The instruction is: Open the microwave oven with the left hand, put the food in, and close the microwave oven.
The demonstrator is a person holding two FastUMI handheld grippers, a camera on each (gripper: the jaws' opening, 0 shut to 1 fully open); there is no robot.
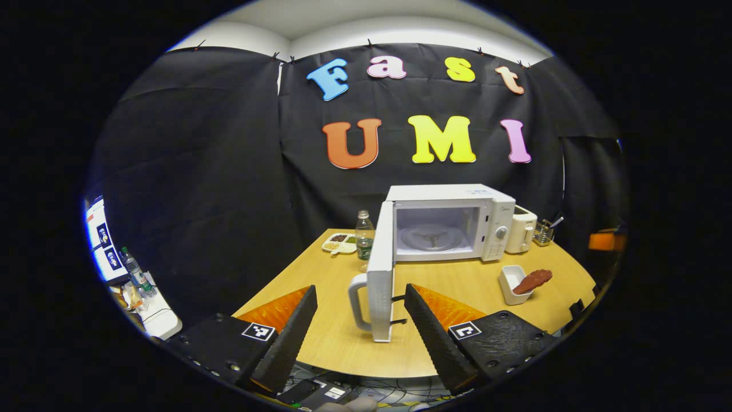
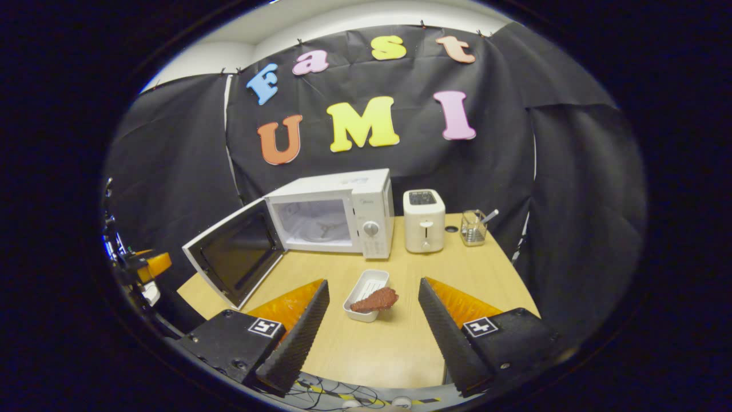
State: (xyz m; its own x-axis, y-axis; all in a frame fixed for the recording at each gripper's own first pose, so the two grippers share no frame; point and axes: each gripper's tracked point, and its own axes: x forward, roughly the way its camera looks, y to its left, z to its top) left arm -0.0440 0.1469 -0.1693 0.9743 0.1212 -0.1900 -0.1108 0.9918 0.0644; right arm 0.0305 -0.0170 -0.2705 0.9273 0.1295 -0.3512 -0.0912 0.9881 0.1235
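In the left gripper view, the left claw (image 1: pixel 360 320) is wide apart and holds nothing. The microwave oven (image 1: pixel 452 223) stands at the back of the table (image 1: pixel 337 337). Its door (image 1: pixel 380 280) is swung all the way out, so the edge of the door and its handle (image 1: pixel 357 300) sit between the two fingers, but the fingers do not touch them. Inside the oven the glass plate (image 1: pixel 432 237) has no food on it. The food (image 1: pixel 533 281), a reddish-brown piece, lies across a small white dish (image 1: pixel 510 282) on the table, off to the right and in front of the oven. A water bottle (image 1: pixel 364 236) and a snack tray (image 1: pixel 339 242) stand to the left of the oven. A toaster (image 1: pixel 521 230) stands just beside it on the right.

In the right gripper view, the right claw (image 2: pixel 373 320) is wide apart too and holds nothing. The food (image 2: pixel 376 300) and the white dish (image 2: pixel 366 293) sit on the table (image 2: pixel 394 349) between its fingers, a bit ahead of the tips, not touched. The microwave oven (image 2: pixel 334 214) is behind them with its door (image 2: pixel 234 257) hanging out to the left. The toaster (image 2: pixel 424 221) and a glass cup (image 2: pixel 473 227) stand to the right.

So the first part looks done: the oven is open. The food still has to be picked up, put inside, and then the door has to be shut. The right claw looks well placed to grab the food.
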